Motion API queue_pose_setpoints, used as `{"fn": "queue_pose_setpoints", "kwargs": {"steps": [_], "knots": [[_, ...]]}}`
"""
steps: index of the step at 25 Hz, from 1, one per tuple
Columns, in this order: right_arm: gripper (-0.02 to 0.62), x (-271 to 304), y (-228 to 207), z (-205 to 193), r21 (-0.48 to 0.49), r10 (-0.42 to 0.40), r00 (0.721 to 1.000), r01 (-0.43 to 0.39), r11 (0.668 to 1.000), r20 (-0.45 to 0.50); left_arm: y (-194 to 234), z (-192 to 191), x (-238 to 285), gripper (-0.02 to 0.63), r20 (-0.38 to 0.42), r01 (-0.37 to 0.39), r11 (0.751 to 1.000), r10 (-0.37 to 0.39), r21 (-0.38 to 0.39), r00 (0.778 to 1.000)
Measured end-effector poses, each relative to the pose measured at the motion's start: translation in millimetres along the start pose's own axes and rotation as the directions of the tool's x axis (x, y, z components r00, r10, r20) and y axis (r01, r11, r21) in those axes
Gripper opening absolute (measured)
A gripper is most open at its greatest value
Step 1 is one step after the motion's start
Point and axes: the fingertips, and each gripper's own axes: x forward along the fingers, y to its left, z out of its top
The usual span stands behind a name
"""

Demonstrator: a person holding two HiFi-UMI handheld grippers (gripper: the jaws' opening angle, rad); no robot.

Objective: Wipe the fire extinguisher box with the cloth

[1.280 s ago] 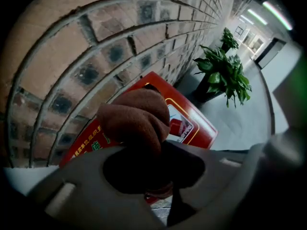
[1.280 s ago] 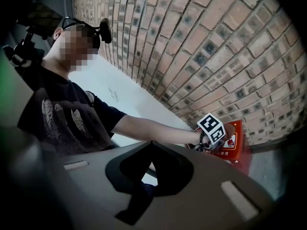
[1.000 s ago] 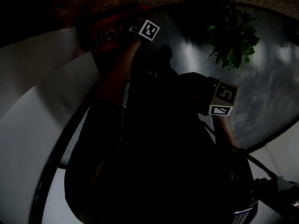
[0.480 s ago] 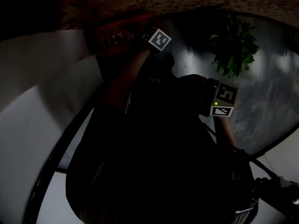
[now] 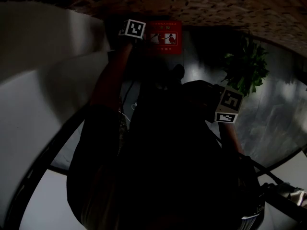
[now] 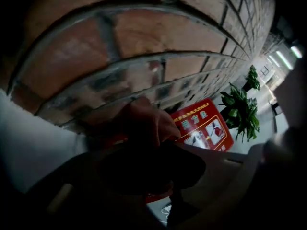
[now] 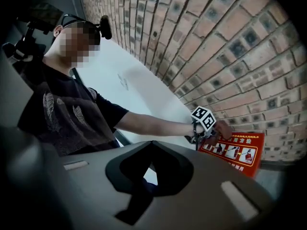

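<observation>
While the left tool (image 6: pixel 149 145) clamps the cloth (image 6: pixel 144 121) against the red fire extinguisher box (image 6: pixel 207 126), the right tool (image 7: pixel 146 174) hangs closed.

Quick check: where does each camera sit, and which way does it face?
Head view: on the head, steeply down over the dark torso; left gripper at the fire extinguisher box, right gripper lower right.
Left gripper view: on the left gripper, facing the brick wall and box past the cloth; no limb visible.
Right gripper view: on the right gripper, looking back at the person's left arm and torso.
All three share the box.
</observation>
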Motion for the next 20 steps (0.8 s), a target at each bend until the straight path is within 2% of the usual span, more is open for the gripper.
{"fn": "queue_pose_setpoints", "kwargs": {"steps": [3, 7, 10, 12, 17, 20], "knots": [[-0.002, 13, 3, 4, -0.010, 0.018, 1.000, -0.019, 1.000, -0.021, 36, -27, -2, 0.104, -0.037, -0.035, 0.994, 0.031, -0.102, 0.999], [-0.002, 27, 10, -1, -0.019, 0.050, 0.997, -0.051, 0.999, -0.056, 62, -45, 5, 0.104, -0.039, -0.048, 0.974, 0.040, -0.222, 0.998], [-0.002, 32, 8, -7, -0.016, 0.031, 0.996, -0.033, 0.999, -0.086, 76, -53, 15, 0.104, -0.039, -0.060, 0.960, 0.051, -0.275, 0.998], [-0.002, 33, 8, -6, -0.015, 0.022, 0.995, -0.024, 1.000, -0.096, 80, -59, 19, 0.106, -0.060, -0.073, 0.956, 0.058, -0.285, 0.996], [-0.002, 39, 7, -3, -0.019, 0.001, 0.991, -0.004, 1.000, -0.136, 87, -63, 31, 0.106, -0.097, -0.111, 0.961, 0.088, -0.254, 0.991], [-0.002, 39, 6, -6, -0.003, 0.026, 0.992, -0.027, 1.000, -0.122, 92, -66, 38, 0.106, -0.118, -0.139, 0.965, 0.115, -0.223, 0.986]]}}
